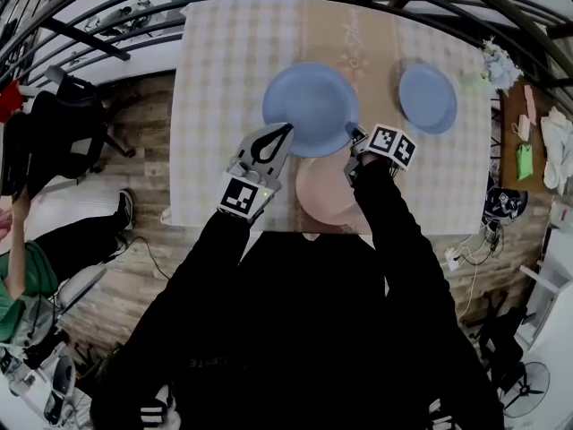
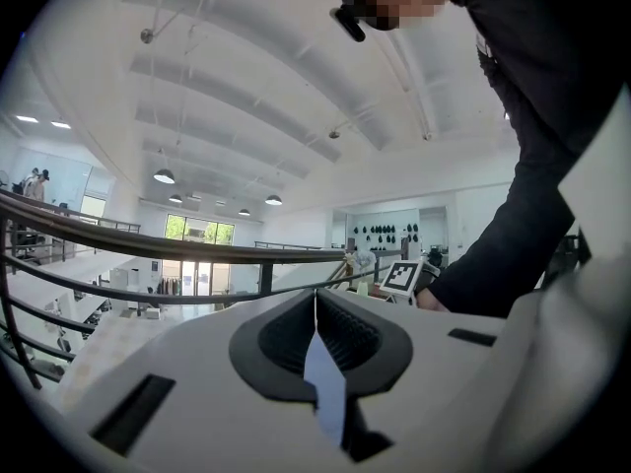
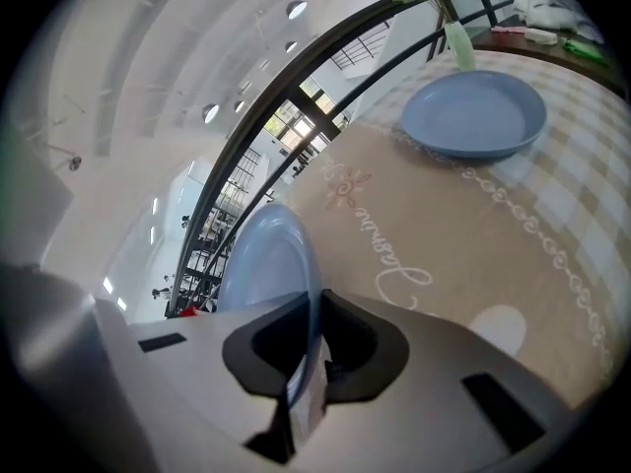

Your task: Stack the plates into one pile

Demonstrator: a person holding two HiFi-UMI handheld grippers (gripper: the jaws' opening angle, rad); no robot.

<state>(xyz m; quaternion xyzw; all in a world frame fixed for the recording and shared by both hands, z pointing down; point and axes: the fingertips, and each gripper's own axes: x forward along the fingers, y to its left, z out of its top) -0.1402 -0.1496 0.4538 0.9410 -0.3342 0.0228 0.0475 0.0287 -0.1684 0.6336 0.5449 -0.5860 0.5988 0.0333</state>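
Observation:
A large blue plate (image 1: pixel 309 106) hangs over the table (image 1: pixel 224 70), held from both sides. My left gripper (image 1: pixel 285 131) is shut on its left rim; in the left gripper view the rim (image 2: pixel 323 382) shows edge-on between the pads of that gripper (image 2: pixel 315 299). On the right rim my right gripper (image 1: pixel 356 137) is shut too, and the right gripper view has the plate (image 3: pixel 266 264) standing up between its jaws (image 3: pixel 314 299). A pink plate (image 1: pixel 322 195) lies on the table just below. A smaller blue plate (image 1: pixel 427 98) (image 3: pixel 473 116) sits at the far right.
A beige runner (image 1: pixel 349 34) crosses the checked tablecloth. A vase of flowers (image 1: pixel 498 64) stands at the table's far right corner, beside a side table (image 1: pixel 528 141) with small items. A black chair (image 1: pixel 63 133) and a seated person (image 1: pixel 18 276) are off to the left.

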